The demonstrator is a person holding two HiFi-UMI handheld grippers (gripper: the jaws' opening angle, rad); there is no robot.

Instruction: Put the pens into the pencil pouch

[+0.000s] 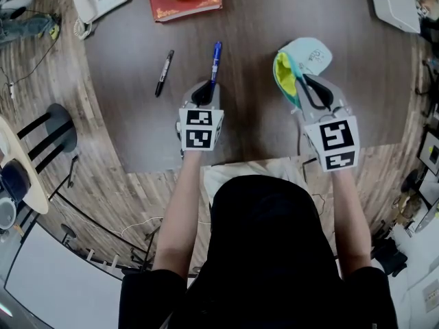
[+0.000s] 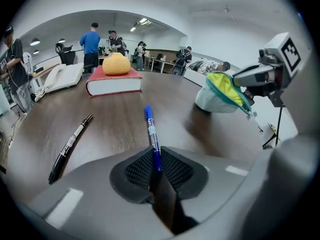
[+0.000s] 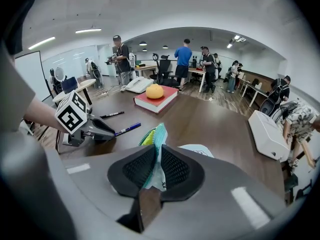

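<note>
Only close up: left hand-held gripper (image 2: 154,160) tight on blue pen (image 2: 150,128), right (image 3: 156,158) on pouch (image 3: 159,134).

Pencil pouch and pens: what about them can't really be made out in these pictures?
- Inside of the pencil pouch: the head view shows only yellow lining at the mouth. The right tool gripping its rim covers the rest, so its contents cannot be told.
- Rear end of the blue pen: buried between the pads of the left tool in the left gripper view.
- Print on the black marker: too small in every view.
</note>
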